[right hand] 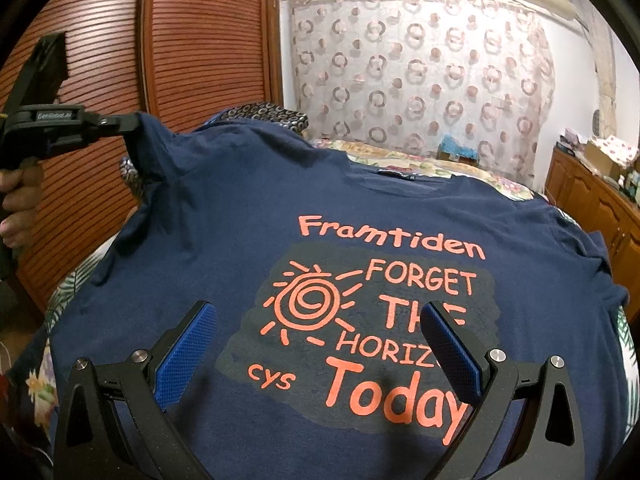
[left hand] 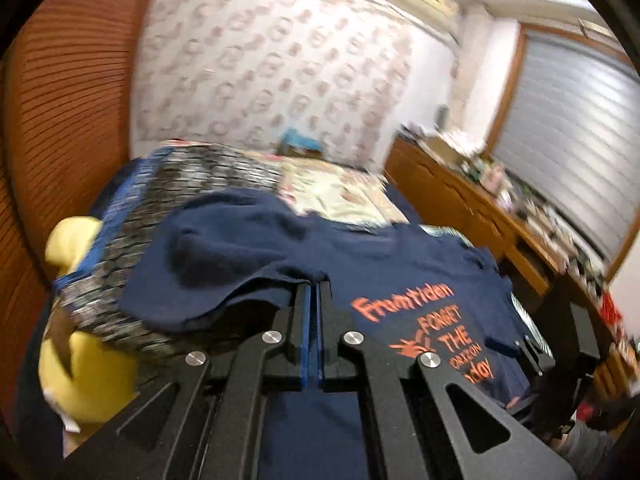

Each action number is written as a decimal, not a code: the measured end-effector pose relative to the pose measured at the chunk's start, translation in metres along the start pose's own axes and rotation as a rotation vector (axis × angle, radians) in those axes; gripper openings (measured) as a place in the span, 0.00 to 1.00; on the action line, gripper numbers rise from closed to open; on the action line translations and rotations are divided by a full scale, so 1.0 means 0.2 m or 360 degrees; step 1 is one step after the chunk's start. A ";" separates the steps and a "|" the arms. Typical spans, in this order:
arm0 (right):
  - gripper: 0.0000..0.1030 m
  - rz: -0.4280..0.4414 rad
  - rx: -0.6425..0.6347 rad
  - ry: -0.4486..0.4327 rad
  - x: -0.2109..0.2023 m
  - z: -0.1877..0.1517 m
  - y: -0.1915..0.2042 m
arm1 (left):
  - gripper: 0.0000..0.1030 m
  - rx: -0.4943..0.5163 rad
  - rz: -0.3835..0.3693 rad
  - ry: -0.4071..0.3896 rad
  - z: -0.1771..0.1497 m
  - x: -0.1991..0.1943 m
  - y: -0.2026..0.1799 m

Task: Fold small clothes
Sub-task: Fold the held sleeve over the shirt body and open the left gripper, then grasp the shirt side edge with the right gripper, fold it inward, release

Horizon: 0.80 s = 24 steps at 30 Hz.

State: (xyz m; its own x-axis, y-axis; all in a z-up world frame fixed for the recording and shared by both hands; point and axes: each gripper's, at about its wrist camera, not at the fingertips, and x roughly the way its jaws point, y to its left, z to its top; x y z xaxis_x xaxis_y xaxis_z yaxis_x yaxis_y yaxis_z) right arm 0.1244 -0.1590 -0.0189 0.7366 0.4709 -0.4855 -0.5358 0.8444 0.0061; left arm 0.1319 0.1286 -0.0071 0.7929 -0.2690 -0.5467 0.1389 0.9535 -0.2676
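The left gripper (left hand: 313,292), fingers clamped on the shirt's (right hand: 224,208) sleeve (left hand: 224,248), may lose it mid-fold; the right gripper (right hand: 320,356) hangs with fingers apart.

The left gripper (right hand: 134,122) sits at ten o'clock in the right wrist view, jaws pinched together on cloth, a hand (right hand: 18,204) gripping its handle below. The right gripper (right hand: 320,344) points toward twelve o'clock, blue pads (right hand: 186,348) spread wide, holding nothing.

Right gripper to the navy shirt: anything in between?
Nothing visible. The right gripper hangs open over the navy T-shirt print, bare cloth between its fingers. The left gripper is shut on the sleeve.
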 end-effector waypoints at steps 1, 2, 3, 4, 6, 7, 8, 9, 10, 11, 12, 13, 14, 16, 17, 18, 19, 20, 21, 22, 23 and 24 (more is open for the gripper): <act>0.99 -0.0001 0.0025 -0.0005 0.00 0.00 -0.01 | 0.03 0.0024 -0.0002 0.0018 0.00 0.03 -0.03; 0.99 -0.0002 0.0039 -0.0009 0.00 0.00 -0.02 | 0.03 0.0056 -0.0010 0.0046 0.00 0.07 -0.08; 0.99 0.0001 0.0060 -0.0012 0.00 0.00 -0.03 | 0.03 0.0074 -0.0012 0.0065 -0.01 0.08 -0.11; 0.99 0.0005 0.0073 -0.0013 0.00 0.00 -0.04 | 0.03 0.0087 -0.0013 0.0078 -0.03 0.09 -0.12; 0.99 0.0017 0.0096 -0.0014 0.00 -0.01 -0.06 | 0.05 0.0116 0.0006 0.0095 -0.07 0.10 -0.16; 0.99 0.0021 0.0102 -0.0014 0.00 0.00 -0.06 | 0.10 0.0134 0.0030 0.0101 -0.09 0.09 -0.16; 0.99 0.0025 0.0105 -0.0012 0.01 0.00 -0.07 | 0.23 0.0157 0.0051 0.0105 -0.11 0.08 -0.17; 0.99 0.0027 0.0106 -0.0012 0.01 0.00 -0.07 | 0.30 0.0173 0.0060 0.0098 -0.13 0.07 -0.17; 0.99 0.0027 0.0103 -0.0012 0.01 -0.01 -0.07 | 0.34 0.0189 0.0071 0.0082 -0.14 0.05 -0.17; 0.99 0.0026 0.0099 -0.0012 0.01 -0.01 -0.07 | 0.42 0.0193 0.0077 0.0069 -0.16 0.03 -0.17; 0.99 0.0025 0.0094 -0.0011 0.02 -0.01 -0.06 | 0.44 0.0188 0.0079 0.0059 -0.17 0.01 -0.16; 0.99 0.0026 0.0090 -0.0012 0.02 -0.01 -0.06 | 0.48 0.0171 0.0090 0.0054 -0.18 -0.02 -0.14; 0.99 0.0028 0.0086 -0.0013 0.02 -0.01 -0.06 | 0.60 0.0160 0.0102 0.0051 -0.19 -0.03 -0.13; 0.99 0.0037 0.0075 -0.0007 0.01 -0.01 -0.06 | 0.73 0.0154 0.0141 0.0008 -0.22 -0.09 -0.10; 0.99 0.0050 0.0070 -0.0003 0.01 0.00 -0.06 | 0.79 0.0149 0.0160 -0.0014 -0.23 -0.11 -0.09; 0.99 0.0065 0.0063 -0.0001 0.01 0.01 -0.06 | 0.80 0.0143 0.0186 -0.0029 -0.25 -0.14 -0.07; 0.99 0.0084 0.0053 0.0002 0.01 0.02 -0.06 | 0.80 0.0129 0.0215 -0.0034 -0.26 -0.17 -0.05; 0.99 0.0093 0.0043 0.0002 0.01 0.03 -0.06 | 0.80 0.0117 0.0226 -0.0042 -0.28 -0.19 -0.03; 0.99 0.0114 0.0024 0.0000 0.01 0.05 -0.05 | 0.80 0.0103 0.0241 -0.0050 -0.29 -0.21 -0.01; 0.98 0.0141 -0.0001 -0.0007 0.01 0.08 -0.04 | 0.80 0.0091 0.0261 -0.0057 -0.30 -0.23 0.01; 0.97 0.0159 -0.0024 -0.0013 0.02 0.10 -0.02 | 0.80 0.0078 0.0285 -0.0066 -0.31 -0.25 0.03; 0.96 0.0185 -0.0053 -0.0021 0.02 0.14 0.00 | 0.80 0.0061 0.0304 -0.0081 -0.32 -0.27 0.05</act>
State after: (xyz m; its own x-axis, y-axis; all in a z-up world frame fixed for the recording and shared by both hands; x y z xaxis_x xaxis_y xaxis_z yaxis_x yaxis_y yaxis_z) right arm 0.1395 -0.1499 0.0032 0.6737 0.5688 -0.4719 -0.6312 0.7749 0.0329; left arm 0.0515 0.1432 -0.0306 0.8360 -0.0762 -0.5434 0.0046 0.9912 -0.1320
